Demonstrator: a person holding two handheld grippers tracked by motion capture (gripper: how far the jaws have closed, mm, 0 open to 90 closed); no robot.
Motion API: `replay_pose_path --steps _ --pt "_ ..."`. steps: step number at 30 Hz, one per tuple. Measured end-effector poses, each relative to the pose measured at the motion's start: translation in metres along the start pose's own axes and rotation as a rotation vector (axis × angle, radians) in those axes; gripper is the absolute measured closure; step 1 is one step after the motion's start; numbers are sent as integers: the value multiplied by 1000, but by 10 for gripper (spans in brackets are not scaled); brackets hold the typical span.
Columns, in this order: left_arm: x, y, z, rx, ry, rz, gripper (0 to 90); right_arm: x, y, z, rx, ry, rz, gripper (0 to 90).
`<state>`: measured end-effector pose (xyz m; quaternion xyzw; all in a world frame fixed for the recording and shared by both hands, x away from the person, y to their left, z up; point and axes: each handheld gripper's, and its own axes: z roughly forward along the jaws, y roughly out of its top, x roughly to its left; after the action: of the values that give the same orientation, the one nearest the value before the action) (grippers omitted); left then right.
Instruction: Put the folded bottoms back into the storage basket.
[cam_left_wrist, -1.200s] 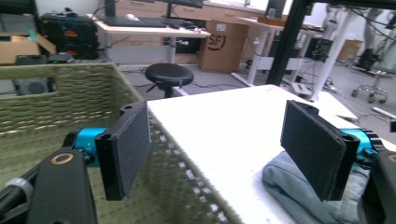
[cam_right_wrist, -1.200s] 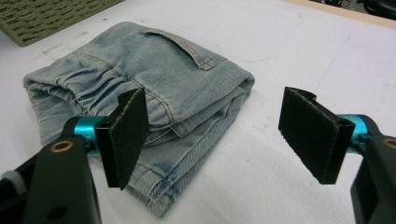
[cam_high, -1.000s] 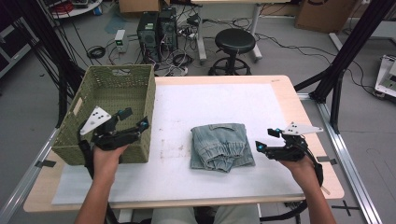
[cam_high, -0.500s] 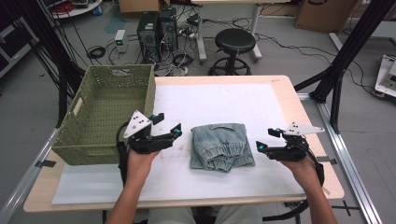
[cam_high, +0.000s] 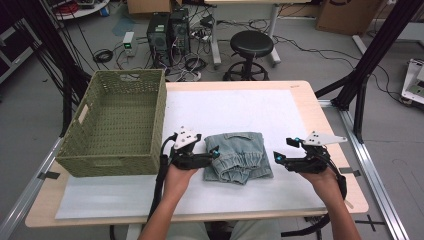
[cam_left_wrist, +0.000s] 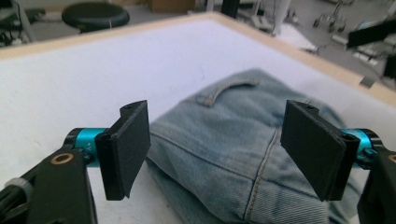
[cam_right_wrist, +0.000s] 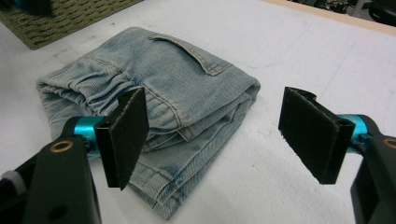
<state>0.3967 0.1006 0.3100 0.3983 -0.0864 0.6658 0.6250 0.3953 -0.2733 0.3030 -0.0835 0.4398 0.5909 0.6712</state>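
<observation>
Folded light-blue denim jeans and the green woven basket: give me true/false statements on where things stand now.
1. The folded light-blue denim jeans lie inside the green woven basket. False: they lie on the white table cover, beside the basket.
2. The left hand-held gripper is open. True.
3. The right hand-held gripper clamps the jeans. False: open, off the cloth.
4. The basket holds nothing. True.
</observation>
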Motion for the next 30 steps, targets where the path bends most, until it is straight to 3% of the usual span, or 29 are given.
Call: replay_pose_path --steps 5,8,13,16,22,30 --pt "1 -12 20 100 15 -34 241 0 0 -1 -2 1 2 246" --pt "4 -19 24 114 20 -78 213 0 0 -1 -2 1 2 246" --pt "7 -23 30 176 10 -121 205 0 0 -1 -3 1 1 246" --pt "10 -26 31 184 -3 -143 205 1 1 -2 -6 1 -1 246" --pt "20 -36 39 214 -67 -288 192 1 1 -3 -5 1 -1 246" --pt "18 -38 42 199 -87 -272 195 1 2 -3 -8 0 -5 246"
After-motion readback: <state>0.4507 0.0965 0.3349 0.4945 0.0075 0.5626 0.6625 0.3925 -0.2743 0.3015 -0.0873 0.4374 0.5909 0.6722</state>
